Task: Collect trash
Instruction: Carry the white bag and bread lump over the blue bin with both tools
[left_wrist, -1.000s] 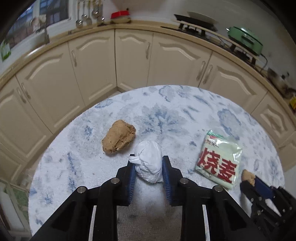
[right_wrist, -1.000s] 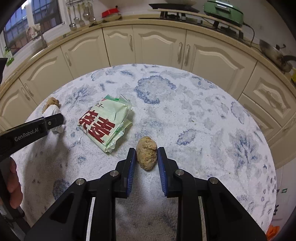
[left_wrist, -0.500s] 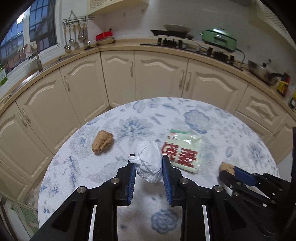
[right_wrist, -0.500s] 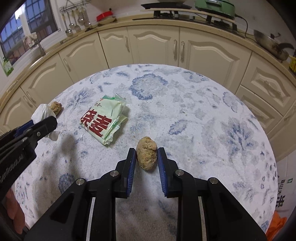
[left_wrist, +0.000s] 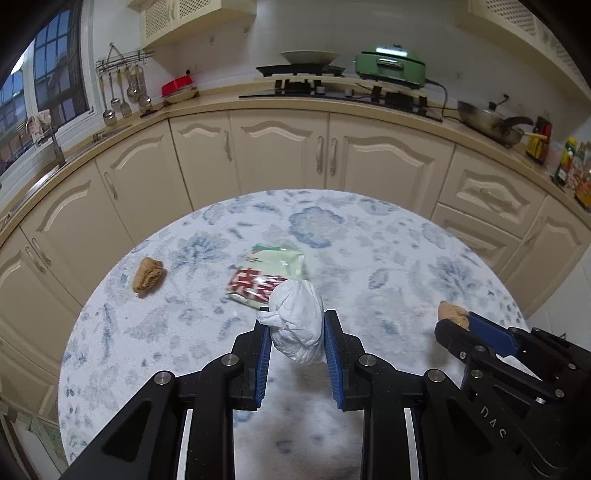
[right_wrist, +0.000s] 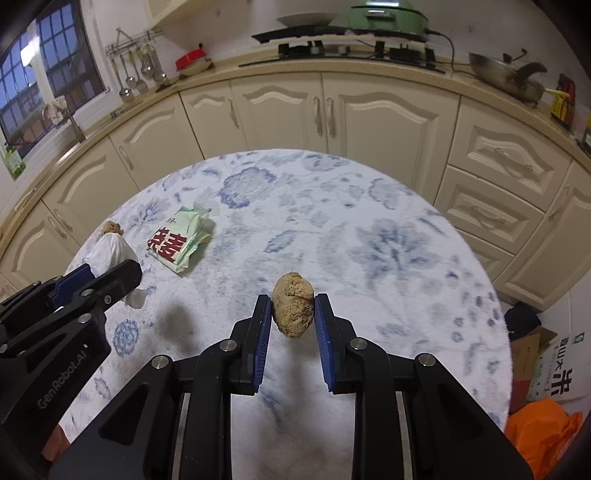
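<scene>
My left gripper (left_wrist: 295, 325) is shut on a crumpled white paper ball (left_wrist: 297, 321) and holds it above the round table (left_wrist: 369, 258). My right gripper (right_wrist: 291, 314) is shut on a brown crumpled paper lump (right_wrist: 293, 309), also lifted off the table. The right gripper shows in the left wrist view (left_wrist: 458, 325) at the right, and the left gripper shows in the right wrist view (right_wrist: 107, 273) at the left. A green snack packet with red characters (left_wrist: 267, 277) and another brown paper lump (left_wrist: 147, 275) lie on the table.
The round table has a white cloth with blue flowers. Cream kitchen cabinets (left_wrist: 280, 155) curve behind it, with a stove and green cooker (left_wrist: 388, 66) on the counter. On the floor at the right are a cardboard box and an orange bag (right_wrist: 539, 432).
Both grippers have risen and pulled back from the table with their loads. The packet and the brown lump on the table look smaller and farther away.
</scene>
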